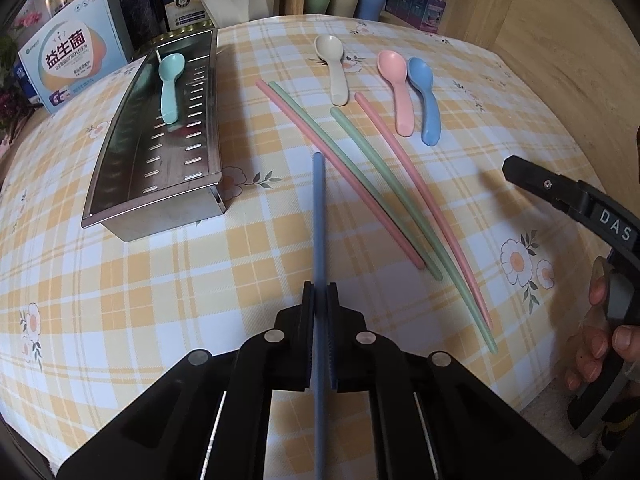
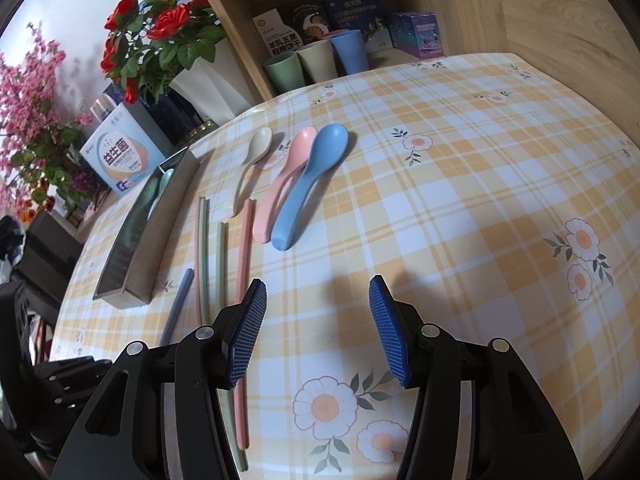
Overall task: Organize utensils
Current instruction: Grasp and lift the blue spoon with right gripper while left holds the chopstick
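Note:
My left gripper is shut on a blue chopstick that points away over the checked tablecloth. I cannot tell whether its far tip rests on the cloth. A steel perforated tray to its left holds a teal spoon. Two pink chopsticks and two green chopsticks lie just right of the blue one. Beyond them lie a beige spoon, a pink spoon and a blue spoon. My right gripper hovers open over bare cloth, right of the chopsticks, with nothing between its pads.
Three cups stand on a wooden shelf behind the table, with boxes beside them. A printed box and flower pots crowd the far left edge. A hand holds the right gripper's handle at the table's right side.

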